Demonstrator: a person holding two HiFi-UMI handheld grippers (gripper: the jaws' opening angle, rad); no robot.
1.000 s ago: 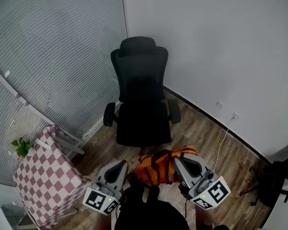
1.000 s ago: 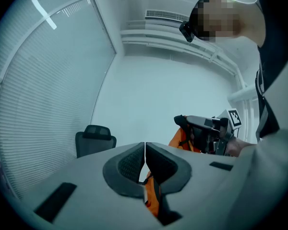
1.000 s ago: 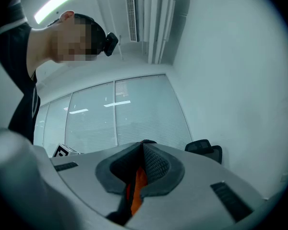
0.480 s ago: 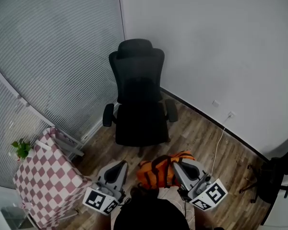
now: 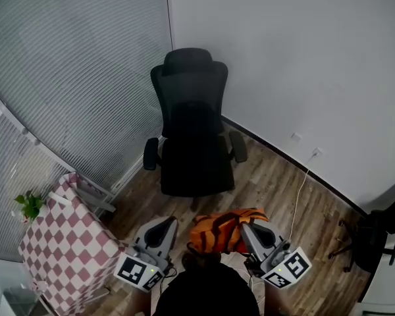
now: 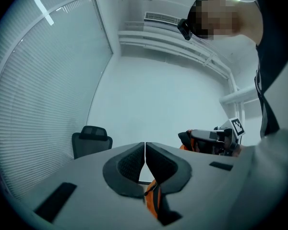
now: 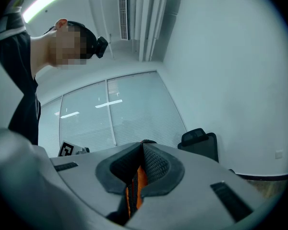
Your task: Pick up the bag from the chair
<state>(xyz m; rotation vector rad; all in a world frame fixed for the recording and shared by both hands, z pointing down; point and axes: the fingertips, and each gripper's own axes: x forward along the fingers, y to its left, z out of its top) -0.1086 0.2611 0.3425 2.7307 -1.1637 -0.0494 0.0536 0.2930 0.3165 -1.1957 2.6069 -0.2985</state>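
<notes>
While the orange bag (image 5: 225, 230) has drawn slightly further back from the bare black chair (image 5: 194, 143) toward the person, the left tool (image 5: 166, 224) and right tool (image 5: 249, 232) stay clamped on its straps; the pickup looks effectively done.

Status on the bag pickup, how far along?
Done: the chair seat is bare, and the orange bag is off it, near the person. In hand: the left claw and the right claw are each shut on the orange bag. Left: nothing visible beyond holding it.
</notes>
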